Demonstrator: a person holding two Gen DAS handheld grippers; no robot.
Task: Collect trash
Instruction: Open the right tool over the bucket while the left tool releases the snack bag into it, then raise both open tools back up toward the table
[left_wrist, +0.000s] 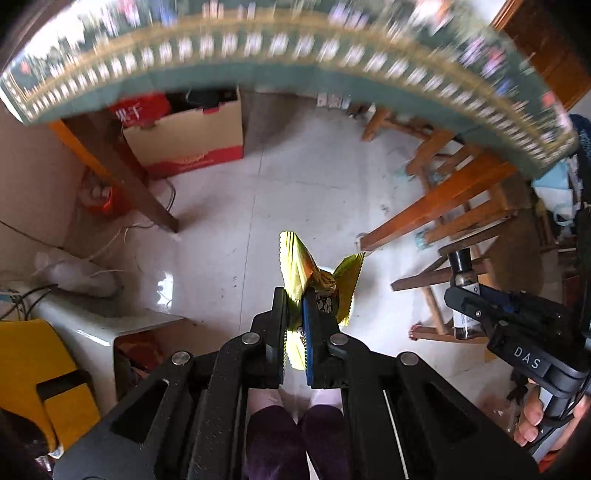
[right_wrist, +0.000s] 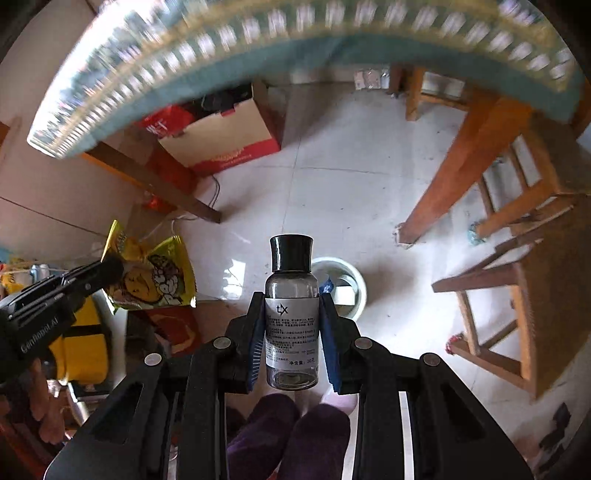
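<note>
Both tongs are matte black, built of broad slotted link arms joined by round silver pins, and their fingers carry blue ribbed pads. The left tongs (left_wrist: 295, 321) show white "GenRobot.AI" lettering on the body in the right wrist view; the right tongs (right_wrist: 291, 332) bear "DAS" in white beside a small silver screw. Below both tongs, dark purple trousers (right_wrist: 291, 435) and pale slippers (left_wrist: 325, 397) show.

The white tiled floor (right_wrist: 332, 177) carries a white round bin (right_wrist: 352, 280), a cardboard box (right_wrist: 221, 140) with a red band, wooden table legs (right_wrist: 454, 177) and wooden chairs (right_wrist: 517, 295). The tabletop edge (right_wrist: 258, 40) is motion-blurred.
</note>
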